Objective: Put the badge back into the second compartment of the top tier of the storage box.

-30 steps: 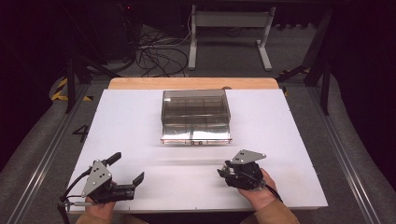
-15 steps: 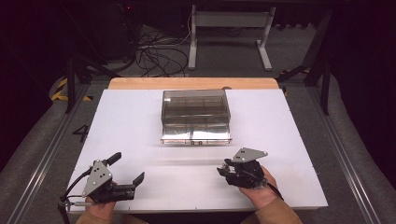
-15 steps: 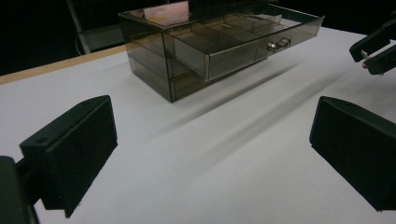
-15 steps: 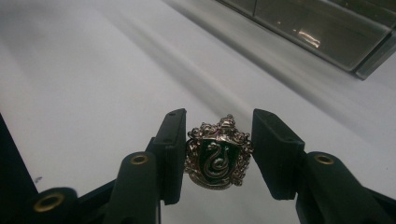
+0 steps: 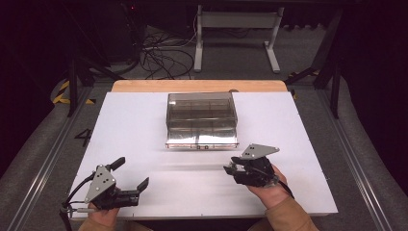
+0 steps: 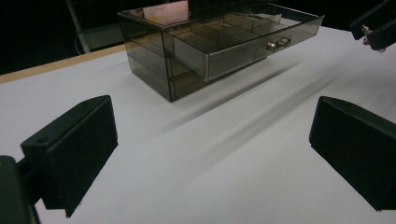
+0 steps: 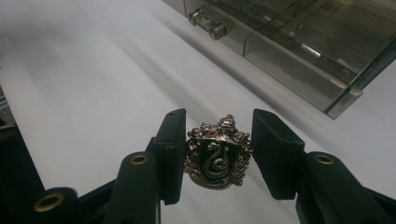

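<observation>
A smoky see-through drawer box [image 5: 202,118] stands mid-table, with one drawer [image 6: 243,51] pulled out toward me and a small metal handle [image 7: 208,24] on its front. My right gripper [image 7: 218,140] is shut on a small metal crest badge [image 7: 217,158] with a green shield and a silver snake. It hovers just above the table in front of the box's right corner [image 5: 232,167]. My left gripper [image 5: 131,173] rests at the near left with its jaws wide open and nothing between its pads [image 6: 74,144].
The white tabletop [image 5: 144,125] has a wooden strip [image 5: 197,85] along its far edge. Beyond it are a desk frame [image 5: 235,29] and cables on the floor [image 5: 163,53]. The right gripper [image 6: 376,28] appears at the top right of the left gripper view.
My right gripper has lifted slightly off the table. The left gripper and the box have stayed put.
</observation>
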The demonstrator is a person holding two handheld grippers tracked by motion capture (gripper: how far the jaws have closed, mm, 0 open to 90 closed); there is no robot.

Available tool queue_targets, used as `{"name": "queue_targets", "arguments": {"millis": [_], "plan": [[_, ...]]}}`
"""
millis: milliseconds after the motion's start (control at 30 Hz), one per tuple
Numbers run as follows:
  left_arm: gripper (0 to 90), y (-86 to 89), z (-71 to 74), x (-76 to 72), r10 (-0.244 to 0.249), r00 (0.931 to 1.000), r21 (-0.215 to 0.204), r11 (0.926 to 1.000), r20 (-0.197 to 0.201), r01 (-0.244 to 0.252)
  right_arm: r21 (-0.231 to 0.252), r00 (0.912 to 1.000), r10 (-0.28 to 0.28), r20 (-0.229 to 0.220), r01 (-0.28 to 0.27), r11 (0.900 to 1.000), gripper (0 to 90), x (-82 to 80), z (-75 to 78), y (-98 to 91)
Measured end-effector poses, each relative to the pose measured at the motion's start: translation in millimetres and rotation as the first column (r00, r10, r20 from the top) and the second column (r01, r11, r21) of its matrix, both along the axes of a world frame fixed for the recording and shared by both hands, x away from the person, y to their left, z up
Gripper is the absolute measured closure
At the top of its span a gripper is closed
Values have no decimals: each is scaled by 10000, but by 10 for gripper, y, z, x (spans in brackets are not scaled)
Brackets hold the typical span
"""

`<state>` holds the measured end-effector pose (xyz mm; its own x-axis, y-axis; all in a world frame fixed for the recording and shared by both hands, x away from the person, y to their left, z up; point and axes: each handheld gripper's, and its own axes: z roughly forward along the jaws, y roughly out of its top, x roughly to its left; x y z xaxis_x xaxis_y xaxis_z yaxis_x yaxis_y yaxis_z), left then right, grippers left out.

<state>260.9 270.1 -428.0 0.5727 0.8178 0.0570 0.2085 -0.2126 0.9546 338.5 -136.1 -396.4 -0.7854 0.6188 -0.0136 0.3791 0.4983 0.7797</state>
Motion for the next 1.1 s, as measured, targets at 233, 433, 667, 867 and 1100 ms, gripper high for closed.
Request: {"name": "queue_targets", "arguments": {"millis": [233,433,667,867,1100], "plan": [[19,-3,-2,3,6,10000,-24,10000,-35,-6,117,9999,122,20,-122,9999,568,61,139,5],[19,-7,-4,8,18,10000,-13,10000,-37,-18,224,9997,221,69,-222,9995,567,110,231,32],[19,-7,-5,9,14,10000,-4,10000,-45,-14,386,9995,324,66,-326,9987,567,188,328,62],[19,-6,-5,11,5,10000,-14,10000,-49,-5,449,9989,433,152,-439,9980,567,244,407,108],[19,-6,-5,10,8,10000,-11,10000,-44,-8,457,9984,529,203,-538,9975,567,312,486,173]]}}
